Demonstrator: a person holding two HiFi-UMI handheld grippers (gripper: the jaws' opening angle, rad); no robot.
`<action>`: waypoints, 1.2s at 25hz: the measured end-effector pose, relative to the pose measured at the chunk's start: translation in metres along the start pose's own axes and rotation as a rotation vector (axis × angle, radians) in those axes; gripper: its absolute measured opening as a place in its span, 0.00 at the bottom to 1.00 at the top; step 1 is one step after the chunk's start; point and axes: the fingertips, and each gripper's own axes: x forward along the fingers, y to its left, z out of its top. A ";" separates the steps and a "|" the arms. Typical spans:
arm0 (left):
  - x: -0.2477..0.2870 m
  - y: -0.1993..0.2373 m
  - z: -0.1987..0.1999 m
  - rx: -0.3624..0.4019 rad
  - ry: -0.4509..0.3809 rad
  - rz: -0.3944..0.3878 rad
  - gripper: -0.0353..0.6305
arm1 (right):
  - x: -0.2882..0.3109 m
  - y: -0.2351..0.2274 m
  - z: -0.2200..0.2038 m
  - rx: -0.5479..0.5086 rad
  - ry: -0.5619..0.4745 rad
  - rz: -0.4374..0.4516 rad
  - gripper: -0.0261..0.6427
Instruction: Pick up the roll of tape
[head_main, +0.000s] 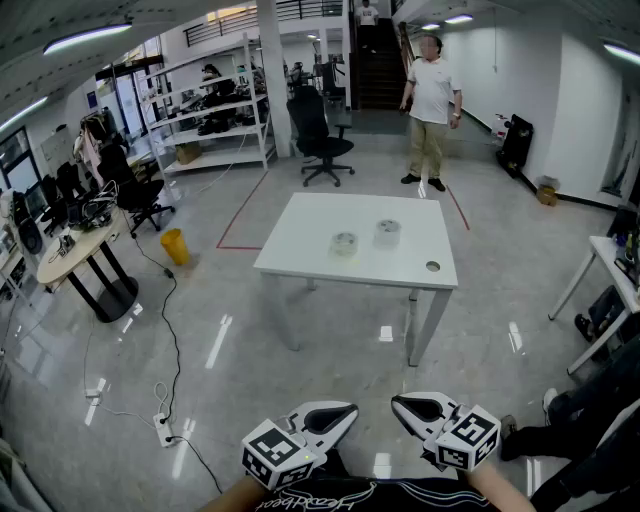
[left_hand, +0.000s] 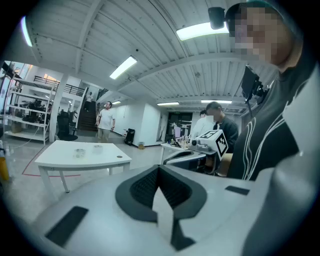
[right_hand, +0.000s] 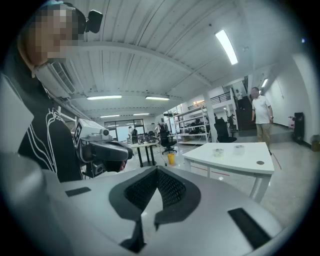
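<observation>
I hold both tools close to my body at the near edge of the scene. The left gripper (head_main: 340, 412) has its jaws pressed together with nothing between them; the right gripper (head_main: 408, 407) is likewise closed and empty.

The table (head_main: 300, 250) stands well apart from me, farther into the room. Two small round rolls sit on its top, apart from each other: the clear roll (head_main: 344, 242) on the left, and the white roll (head_main: 387, 233) to its right and slightly farther. Both look like tape, and I cannot tell from here which one is meant.

I judge either roll light and stiff, a hard ring that will not crush or break. Its sides are likely smooth and slick, so on that glossy top it could skid away from a one-sided push. I would open the jaws first, then take the ring through its wall, one jaw down the core and one outside. Spanning the outer rim risks it squirting out. The clear one's edges will be hard to read.
</observation>
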 end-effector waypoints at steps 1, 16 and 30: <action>0.000 -0.001 0.000 0.000 -0.002 -0.002 0.06 | -0.001 0.001 0.000 0.000 0.002 0.000 0.06; 0.040 0.041 0.001 -0.043 -0.025 -0.058 0.06 | 0.022 -0.046 -0.006 0.060 0.033 -0.008 0.06; 0.118 0.242 0.034 -0.079 0.015 -0.049 0.06 | 0.164 -0.203 0.036 0.076 0.084 -0.001 0.06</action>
